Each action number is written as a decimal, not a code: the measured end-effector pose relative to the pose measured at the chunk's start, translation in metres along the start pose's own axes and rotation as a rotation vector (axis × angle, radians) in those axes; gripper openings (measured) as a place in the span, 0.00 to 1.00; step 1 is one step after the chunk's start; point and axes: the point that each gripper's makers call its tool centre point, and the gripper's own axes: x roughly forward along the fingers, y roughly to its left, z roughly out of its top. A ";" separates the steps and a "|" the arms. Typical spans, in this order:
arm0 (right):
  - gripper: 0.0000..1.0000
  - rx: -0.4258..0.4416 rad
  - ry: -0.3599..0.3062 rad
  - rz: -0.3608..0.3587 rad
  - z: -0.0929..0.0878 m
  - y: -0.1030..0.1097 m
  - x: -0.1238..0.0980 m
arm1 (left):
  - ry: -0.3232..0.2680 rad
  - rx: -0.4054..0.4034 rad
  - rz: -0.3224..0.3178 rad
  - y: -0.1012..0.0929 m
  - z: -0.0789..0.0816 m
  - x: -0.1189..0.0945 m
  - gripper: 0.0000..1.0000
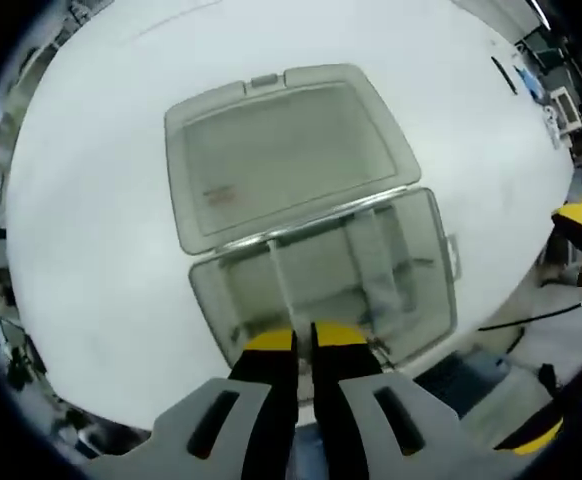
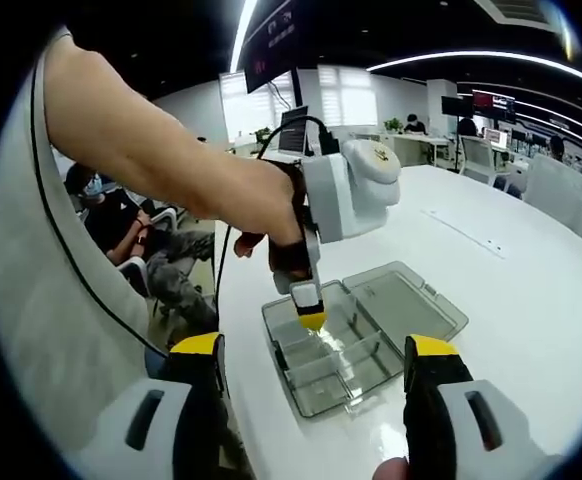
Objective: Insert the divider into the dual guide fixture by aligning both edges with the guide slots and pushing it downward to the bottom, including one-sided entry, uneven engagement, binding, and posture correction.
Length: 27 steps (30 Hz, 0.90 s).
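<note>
A clear plastic box (image 1: 411,300) with several compartments lies on the white table (image 1: 101,230), its lid (image 1: 281,150) folded flat open behind it. My left gripper (image 1: 303,338) is shut on the thin clear divider (image 1: 279,285). The divider shows edge-on, running from the jaw gap into the box's left part. In the right gripper view a hand holds that left gripper (image 2: 311,320) tips-down over the box (image 2: 346,365). My right gripper (image 2: 314,400) stands open near the table's front edge, short of the box, with nothing between its jaws.
The table edge (image 2: 233,400) runs close beside the box on its left. A seated person (image 2: 121,225) is beyond that edge. Desks, chairs and monitors (image 2: 486,105) stand at the back. A black cable (image 1: 531,315) lies off the table's right.
</note>
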 end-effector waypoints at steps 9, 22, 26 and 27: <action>0.71 0.000 0.001 -0.003 -0.001 -0.001 -0.001 | 0.015 0.006 0.019 0.001 0.000 0.003 0.00; 0.71 0.004 0.003 0.000 -0.002 -0.003 0.000 | 0.022 -0.018 0.010 0.001 -0.001 0.006 0.00; 0.71 0.006 0.003 0.000 -0.002 -0.004 0.001 | 0.021 -0.019 0.010 0.001 -0.001 0.008 0.00; 0.71 0.006 0.004 0.000 -0.003 -0.004 0.001 | 0.021 -0.022 0.009 0.002 -0.001 0.009 0.00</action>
